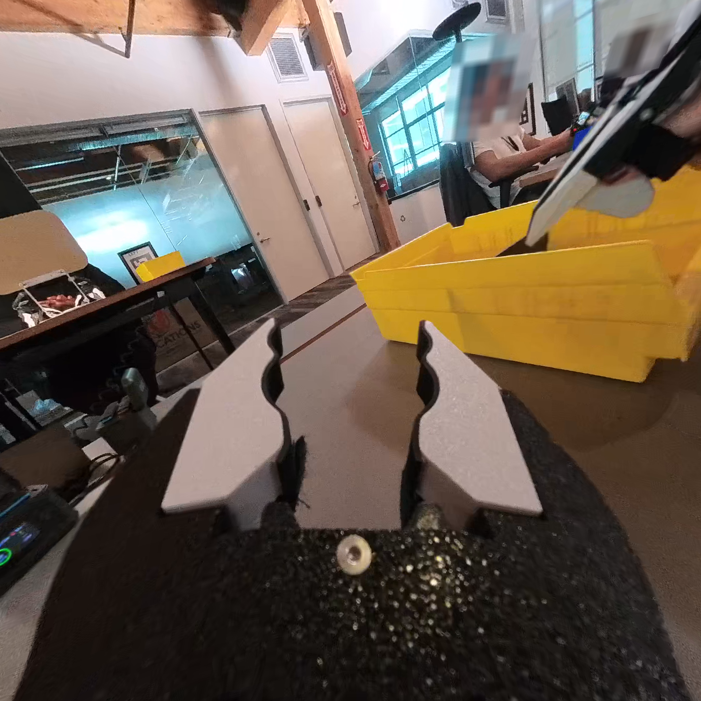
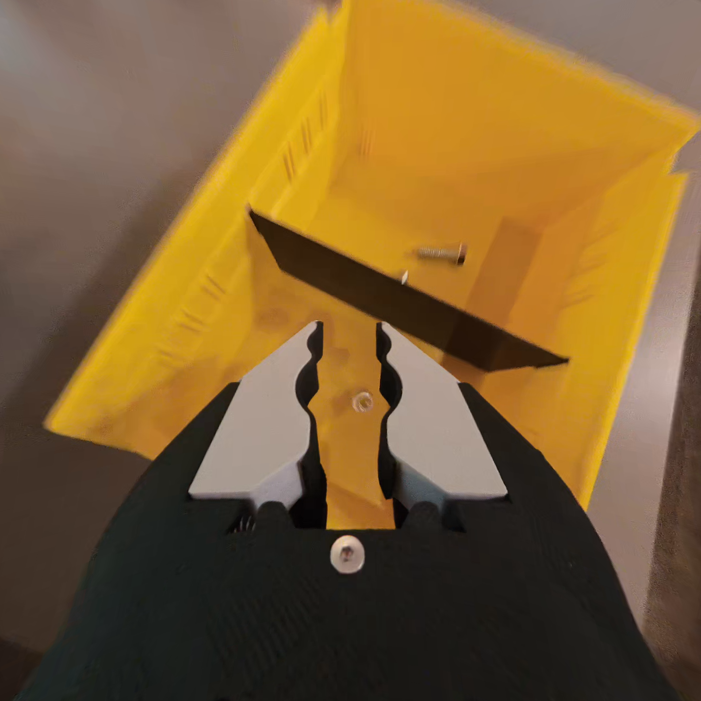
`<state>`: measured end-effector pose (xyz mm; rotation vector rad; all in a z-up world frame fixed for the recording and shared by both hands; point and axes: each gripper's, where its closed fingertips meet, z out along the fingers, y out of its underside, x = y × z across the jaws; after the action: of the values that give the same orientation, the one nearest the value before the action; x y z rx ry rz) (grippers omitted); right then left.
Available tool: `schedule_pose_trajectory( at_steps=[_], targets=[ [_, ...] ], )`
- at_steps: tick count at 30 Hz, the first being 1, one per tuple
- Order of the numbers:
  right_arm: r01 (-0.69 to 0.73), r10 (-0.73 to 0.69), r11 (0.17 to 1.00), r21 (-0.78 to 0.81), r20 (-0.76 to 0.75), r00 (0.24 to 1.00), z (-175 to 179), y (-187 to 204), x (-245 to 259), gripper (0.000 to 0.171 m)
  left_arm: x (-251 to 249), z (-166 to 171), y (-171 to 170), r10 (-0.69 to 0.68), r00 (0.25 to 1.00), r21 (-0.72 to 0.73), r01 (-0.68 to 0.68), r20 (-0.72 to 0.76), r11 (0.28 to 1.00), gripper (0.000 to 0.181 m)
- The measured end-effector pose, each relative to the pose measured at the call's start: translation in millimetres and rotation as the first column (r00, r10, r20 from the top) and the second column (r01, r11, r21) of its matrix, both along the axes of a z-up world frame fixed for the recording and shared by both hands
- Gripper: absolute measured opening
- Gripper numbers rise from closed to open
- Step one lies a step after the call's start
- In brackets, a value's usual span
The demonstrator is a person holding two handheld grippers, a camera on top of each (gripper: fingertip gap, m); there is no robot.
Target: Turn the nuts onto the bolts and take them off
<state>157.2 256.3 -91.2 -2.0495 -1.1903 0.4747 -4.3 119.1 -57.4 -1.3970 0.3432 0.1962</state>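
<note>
In the right wrist view, a yellow bin (image 2: 242, 303) is split by a black divider (image 2: 379, 299). A bolt (image 2: 442, 253) lies on the bin floor beyond the divider. A small nut (image 2: 362, 400) lies on the floor in the near compartment. My right gripper (image 2: 349, 326) is open and empty, hovering over the near compartment with the nut showing between its fingers. In the left wrist view, my left gripper (image 1: 347, 326) is open and empty, low over the brown table, left of the yellow bin (image 1: 531, 315). The right gripper (image 1: 591, 189) shows above the bin.
The brown table (image 1: 607, 455) carries the bin. Beyond it are another table (image 1: 113, 299) with a smaller yellow bin (image 1: 161, 265), glass walls and doors. A person sits at a desk (image 1: 504, 163) at the back right. Devices and cables (image 1: 22, 531) lie at the left edge. Between my right fingertips and the bolt (image 2: 442, 253) there is roughly 12 cm.
</note>
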Motion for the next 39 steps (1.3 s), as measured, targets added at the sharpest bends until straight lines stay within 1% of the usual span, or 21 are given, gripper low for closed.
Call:
schedule_pose_trajectory(
  at_steps=[2, 3, 4, 6, 7, 8, 10, 11, 13, 15, 17, 18, 19, 24, 26, 29, 30, 32, 34, 37, 39],
  targets=[
    [-0.001, 0.042, 0.986, 0.165, -0.247, 0.968, 50.3, -11.3, -23.6, 0.026, -2.4, 2.8, -1.4, -0.005, 1.000, 0.016, 0.005, 0.022, 1.000, 0.065],
    [-0.025, 0.128, 0.966, 0.256, -0.395, 0.910, 82.2, -30.8, -40.6, 0.025, -4.0, 5.1, -2.9, -0.007, 0.999, 0.030, 0.006, 0.033, 1.000, 0.060],
    [-0.047, 0.241, 0.935, 0.350, -0.534, 0.810, 115.2, -58.1, -57.7, 0.023, -6.5, 8.1, -4.8, -0.005, 0.999, 0.047, 0.003, 0.046, 0.999, 0.055],
    [-0.018, 0.426, 0.865, 0.501, -0.714, 0.556, 166.3, -115.8, -82.1, 0.012, -15.8, 14.3, -9.6, 0.013, 0.997, 0.080, -0.019, 0.072, 0.997, 0.047],
    [0.011, 0.483, 0.833, 0.553, -0.737, 0.473, 176.7, -138.4, -93.9, 0.010, -23.0, 16.1, -11.6, 0.032, 0.996, 0.091, -0.039, 0.085, 0.995, 0.043],
    [0.041, 0.516, 0.800, 0.599, -0.720, 0.464, 175.8, -152.1, -109.4, 0.008, -30.8, 16.9, -13.2, 0.048, 0.994, 0.094, -0.058, 0.099, 0.994, 0.039],
    [0.088, 0.510, 0.747, 0.659, -0.652, 0.562, 153.2, -154.7, -148.4, 0.005, -49.9, 13.6, -13.1, 0.094, 0.987, 0.076, -0.104, 0.128, 0.992, 0.022],
    [0.076, 0.506, 0.735, 0.674, -0.620, 0.600, 137.4, -152.0, -167.8, 0.003, -60.8, 10.4, -11.8, 0.127, 0.982, 0.058, -0.136, 0.140, 0.989, 0.016],
    [0.068, 0.499, 0.711, 0.699, -0.571, 0.651, 105.1, -139.8, -194.1, 0.001, -79.6, 6.9, -11.7, 0.183, 0.971, 0.038, -0.192, 0.155, 0.981, 0.006],
    [0.064, 0.485, 0.680, 0.730, -0.514, 0.707, 72.0, -128.5, -204.4, 0.000, -87.5, 8.3, -14.9, 0.189, 0.968, 0.048, -0.200, 0.167, 0.979, 0.002],
    [-0.043, 0.581, 0.620, 0.784, -0.421, 0.697, 49.6, -142.6, -211.0, 0.000, -89.3, 12.6, -18.0, 0.178, 0.969, 0.078, -0.194, 0.174, 0.978, 0.000],
    [-0.058, 0.615, 0.587, 0.807, -0.399, 0.681, 47.8, -148.2, -211.3, 0.000, -88.4, 13.5, -18.5, 0.171, 0.971, 0.084, -0.187, 0.168, 0.979, 0.000],
    [-0.054, 0.619, 0.585, 0.810, -0.401, 0.676, 48.6, -148.9, -211.6, 0.000, -87.7, 13.6, -18.2, 0.169, 0.972, 0.086, -0.185, 0.162, 0.979, 0.000],
    [-0.072, 0.616, 0.610, 0.789, -0.415, 0.670, 43.7, -144.8, -212.6, 0.000, -75.4, 12.4, -14.9, 0.138, 0.985, 0.087, -0.148, 0.107, 0.985, 0.000],
    [-0.061, 0.591, 0.652, 0.756, -0.457, 0.665, 44.1, -138.6, -210.3, 0.000, -68.9, 11.3, -13.4, 0.113, 0.989, 0.084, -0.121, 0.094, 0.989, 0.000],
    [-0.007, 0.457, 0.735, 0.678, -0.488, 0.743, 33.6, -110.3, -209.1, 0.000, -61.2, 4.3, -7.6, 0.071, 0.992, 0.051, -0.077, 0.100, 0.996, 0.000],
    [0.010, 0.426, 0.755, 0.656, -0.502, 0.752, 31.5, -103.4, -208.9, 0.000, -60.0, 0.6, -4.7, 0.063, 0.993, 0.032, -0.067, 0.098, 0.997, 0.000],
    [0.020, 0.405, 0.789, 0.614, -0.544, 0.735, 31.5, -97.3, -209.6, 0.012, -64.3, -3.2, -0.8, 0.093, 0.991, 0.012, -0.095, 0.093, 0.995, 0.005],
    [0.037, 0.399, 0.799, 0.600, -0.575, 0.714, 35.1, -93.5, -208.6, 0.025, -68.0, -2.1, 0.1, 0.120, 0.990, 0.024, -0.122, 0.077, 0.992, 0.019],
    [0.028, 0.426, 0.783, 0.621, -0.570, 0.703, 37.1, -92.6, -211.3, 0.043, -70.2, 2.8, -0.9, 0.147, 0.989, 0.067, -0.149, 0.035, 0.987, 0.047],
    [0.015, 0.462, 0.756, 0.655, -0.550, 0.695, 37.8, -94.5, -214.7, 0.055, -73.0, 6.3, -1.3, 0.179, 0.984, 0.090, -0.180, 0.024, 0.979, 0.071]
  ],
)
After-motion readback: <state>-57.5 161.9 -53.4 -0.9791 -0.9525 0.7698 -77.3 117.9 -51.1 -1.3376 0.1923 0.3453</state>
